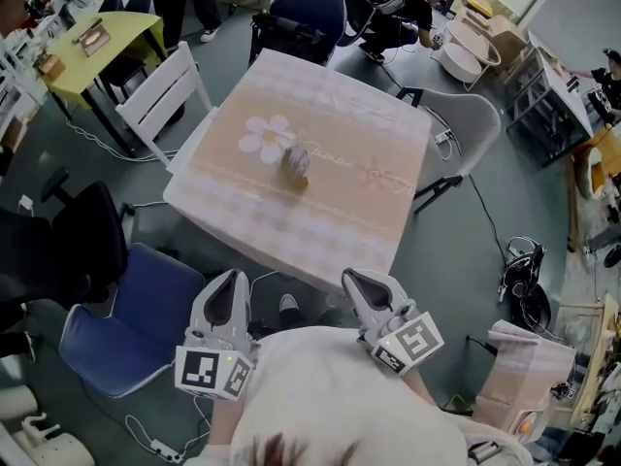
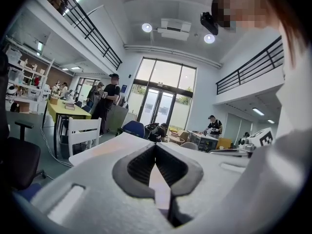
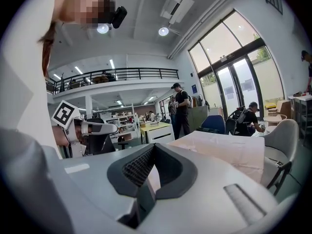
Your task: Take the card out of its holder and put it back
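The card holder [image 1: 297,160] is a small rounded patterned object near the middle of the table [image 1: 378,212], beside a flower print on the pink cloth. I cannot make out the card in it. Both grippers hang in front of the near table edge, close to the person's chest, well short of the holder. My left gripper [image 1: 231,278] has its jaws together with nothing between them, as the left gripper view [image 2: 156,145] also shows. My right gripper [image 1: 350,277] is likewise shut and empty in its own view [image 3: 155,146]. Neither gripper view shows the holder.
A white slatted chair [image 1: 165,95] stands at the table's left, a grey chair [image 1: 464,129] at its right, a blue office chair [image 1: 309,13] behind it. A blue-seated chair [image 1: 136,323] sits near my left gripper. A yellow table [image 1: 107,37] and several people are further off.
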`<state>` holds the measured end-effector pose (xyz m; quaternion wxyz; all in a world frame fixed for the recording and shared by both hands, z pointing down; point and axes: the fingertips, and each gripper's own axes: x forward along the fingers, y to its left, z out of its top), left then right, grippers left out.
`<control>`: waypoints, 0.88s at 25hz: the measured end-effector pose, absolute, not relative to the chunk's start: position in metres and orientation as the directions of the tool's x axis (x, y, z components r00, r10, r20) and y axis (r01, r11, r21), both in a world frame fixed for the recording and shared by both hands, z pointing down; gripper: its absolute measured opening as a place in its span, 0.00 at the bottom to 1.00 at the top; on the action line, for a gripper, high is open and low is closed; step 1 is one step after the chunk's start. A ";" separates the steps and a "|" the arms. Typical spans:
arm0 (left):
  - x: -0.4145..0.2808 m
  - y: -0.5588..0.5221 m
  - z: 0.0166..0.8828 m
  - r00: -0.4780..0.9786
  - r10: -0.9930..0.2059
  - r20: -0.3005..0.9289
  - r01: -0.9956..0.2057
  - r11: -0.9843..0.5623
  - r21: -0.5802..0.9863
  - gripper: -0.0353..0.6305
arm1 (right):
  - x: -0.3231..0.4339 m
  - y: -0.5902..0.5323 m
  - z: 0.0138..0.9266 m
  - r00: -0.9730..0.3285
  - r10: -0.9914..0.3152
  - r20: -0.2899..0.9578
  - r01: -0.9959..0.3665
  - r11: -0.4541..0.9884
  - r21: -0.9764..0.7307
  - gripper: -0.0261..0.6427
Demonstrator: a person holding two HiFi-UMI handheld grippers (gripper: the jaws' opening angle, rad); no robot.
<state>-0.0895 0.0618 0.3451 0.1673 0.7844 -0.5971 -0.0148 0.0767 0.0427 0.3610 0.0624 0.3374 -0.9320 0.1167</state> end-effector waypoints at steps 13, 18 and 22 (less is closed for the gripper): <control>-0.107 0.041 0.362 0.287 -0.933 0.215 -0.930 -0.218 0.296 0.05 | 0.060 0.022 0.376 -0.757 -0.609 0.237 -0.651 0.734 -0.194 0.04; -0.103 0.029 0.366 0.264 -0.936 0.232 -0.936 -0.191 0.296 0.05 | 0.063 0.006 0.382 -0.770 -0.589 0.244 -0.635 0.742 -0.212 0.04; -0.095 0.011 0.360 0.248 -0.940 0.233 -0.937 -0.172 0.303 0.05 | 0.068 -0.018 0.378 -0.775 -0.584 0.240 -0.630 0.745 -0.221 0.04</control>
